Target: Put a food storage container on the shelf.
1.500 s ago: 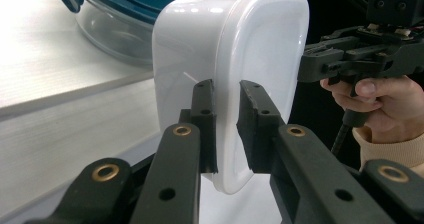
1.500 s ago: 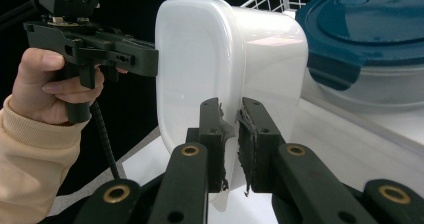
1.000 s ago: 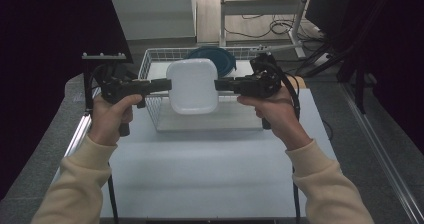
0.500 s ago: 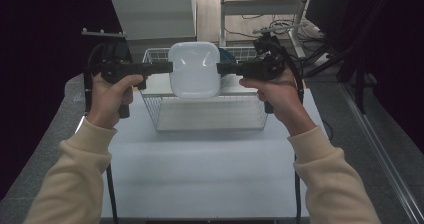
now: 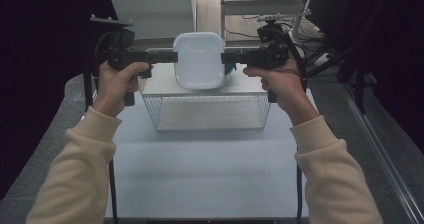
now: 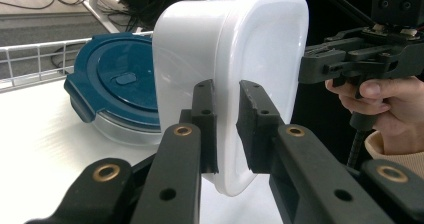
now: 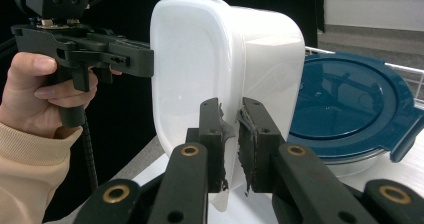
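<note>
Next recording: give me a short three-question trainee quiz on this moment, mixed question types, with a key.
1. True or false: the white container rests flat on the table.
2. What grips the white container? A) the left gripper alone B) the left gripper and the right gripper, on opposite edges C) a bare hand
3. Fill in: the round container behind it has a ____ lid.

Key
1. False: it is held up on edge, above the wire basket.
2. B: each gripper's jaws are clamped on the rim.
3. Blue: a dark blue lid on a clear round container, standing on the white surface inside the basket.
</note>
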Available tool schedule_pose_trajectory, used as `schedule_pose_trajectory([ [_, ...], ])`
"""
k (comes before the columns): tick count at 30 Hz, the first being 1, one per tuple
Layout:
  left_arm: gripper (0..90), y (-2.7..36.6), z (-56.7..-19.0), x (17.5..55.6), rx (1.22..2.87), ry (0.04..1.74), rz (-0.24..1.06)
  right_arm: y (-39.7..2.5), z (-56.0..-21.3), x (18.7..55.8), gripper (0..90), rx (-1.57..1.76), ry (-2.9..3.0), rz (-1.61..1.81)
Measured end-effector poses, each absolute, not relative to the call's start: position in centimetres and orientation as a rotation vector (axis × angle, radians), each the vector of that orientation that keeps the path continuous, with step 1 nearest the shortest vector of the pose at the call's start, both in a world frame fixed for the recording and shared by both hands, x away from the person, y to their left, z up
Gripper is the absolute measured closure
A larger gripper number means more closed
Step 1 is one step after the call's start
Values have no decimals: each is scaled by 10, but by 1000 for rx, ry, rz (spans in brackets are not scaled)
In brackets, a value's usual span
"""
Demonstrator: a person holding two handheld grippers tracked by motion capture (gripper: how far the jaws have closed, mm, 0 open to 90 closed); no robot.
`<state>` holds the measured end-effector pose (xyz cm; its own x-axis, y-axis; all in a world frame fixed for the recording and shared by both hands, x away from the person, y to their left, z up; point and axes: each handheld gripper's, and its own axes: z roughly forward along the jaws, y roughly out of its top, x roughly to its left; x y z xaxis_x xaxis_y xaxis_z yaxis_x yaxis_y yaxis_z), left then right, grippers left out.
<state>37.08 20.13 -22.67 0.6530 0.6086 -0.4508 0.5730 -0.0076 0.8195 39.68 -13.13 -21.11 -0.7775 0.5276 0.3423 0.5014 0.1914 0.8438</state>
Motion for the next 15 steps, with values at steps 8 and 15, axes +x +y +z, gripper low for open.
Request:
schedule_pose_trajectory([
  [8, 787, 200, -225, 396, 1667, 990, -16, -134, -208, 416, 803, 1099, 2409, 1697],
  [15, 788, 197, -226, 410, 1661, 1013, -28, -135, -208, 432, 800, 1144, 2408, 1664],
])
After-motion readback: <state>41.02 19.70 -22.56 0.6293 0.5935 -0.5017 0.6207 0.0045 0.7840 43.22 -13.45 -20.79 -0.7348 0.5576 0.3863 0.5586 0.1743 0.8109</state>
